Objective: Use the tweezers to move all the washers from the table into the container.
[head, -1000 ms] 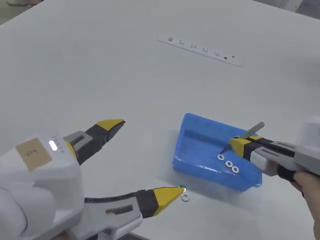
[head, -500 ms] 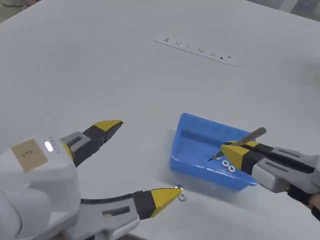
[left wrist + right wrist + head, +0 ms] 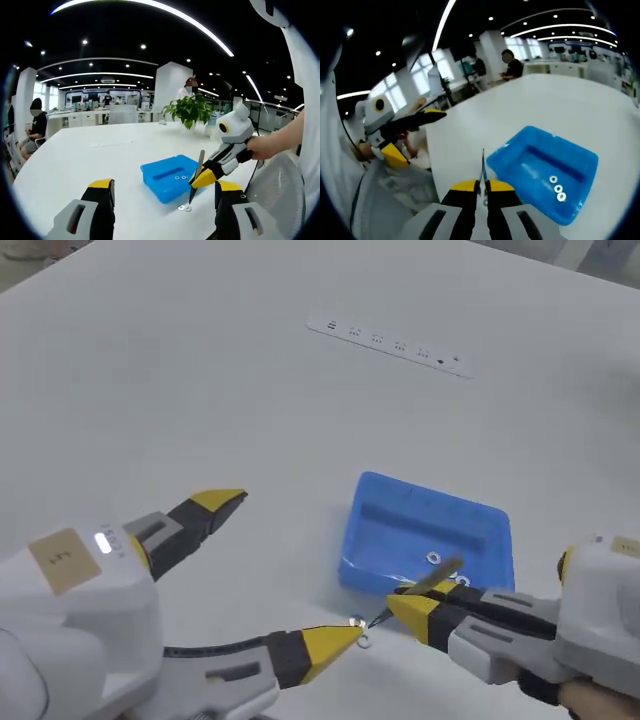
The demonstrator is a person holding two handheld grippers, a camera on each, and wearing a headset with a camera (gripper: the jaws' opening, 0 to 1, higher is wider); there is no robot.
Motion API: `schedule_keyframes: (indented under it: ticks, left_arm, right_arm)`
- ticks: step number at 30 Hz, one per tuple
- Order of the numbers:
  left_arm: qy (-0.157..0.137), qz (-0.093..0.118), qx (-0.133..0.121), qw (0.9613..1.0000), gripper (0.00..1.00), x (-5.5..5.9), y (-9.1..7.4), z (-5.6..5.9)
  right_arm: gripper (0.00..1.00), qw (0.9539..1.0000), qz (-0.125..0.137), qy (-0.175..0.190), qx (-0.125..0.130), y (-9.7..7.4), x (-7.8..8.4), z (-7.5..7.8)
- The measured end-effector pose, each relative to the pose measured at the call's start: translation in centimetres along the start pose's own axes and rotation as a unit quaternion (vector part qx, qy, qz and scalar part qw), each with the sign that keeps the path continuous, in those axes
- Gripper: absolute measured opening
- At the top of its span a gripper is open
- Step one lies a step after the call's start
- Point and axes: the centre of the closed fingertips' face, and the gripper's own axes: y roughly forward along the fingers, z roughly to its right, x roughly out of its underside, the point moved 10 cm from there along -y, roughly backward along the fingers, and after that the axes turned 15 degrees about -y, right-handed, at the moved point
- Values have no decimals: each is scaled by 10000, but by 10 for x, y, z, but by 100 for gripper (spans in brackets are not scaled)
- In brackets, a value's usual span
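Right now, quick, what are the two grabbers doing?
Left gripper: open, holding nothing.
Right gripper: shut on the tweezers.

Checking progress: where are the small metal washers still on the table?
Head view: the small metal washers lie on the white table off the blue plastic container's near-left corner, beside the metal tweezers' tip.

White table [image 3: 150, 400], blue container [image 3: 420, 525] on it; two washers [image 3: 181, 207] just beside, pale strip [image 3: 390, 343] well apart
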Motion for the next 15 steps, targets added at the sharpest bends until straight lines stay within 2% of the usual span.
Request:
schedule_keyframes:
  ticks: [10, 15]
  left_arm:
    - [23, -33, 0, 10000, 83, 0, 0, 1]
    - [29, -38, -5, 10000, 83, 0, 0, 1]
  right_arm:
    - [4, 9998, -203, 11, -42, 11, 11, 1]
    - [4, 9983, -411, -403, -47, 11, 11, -5]
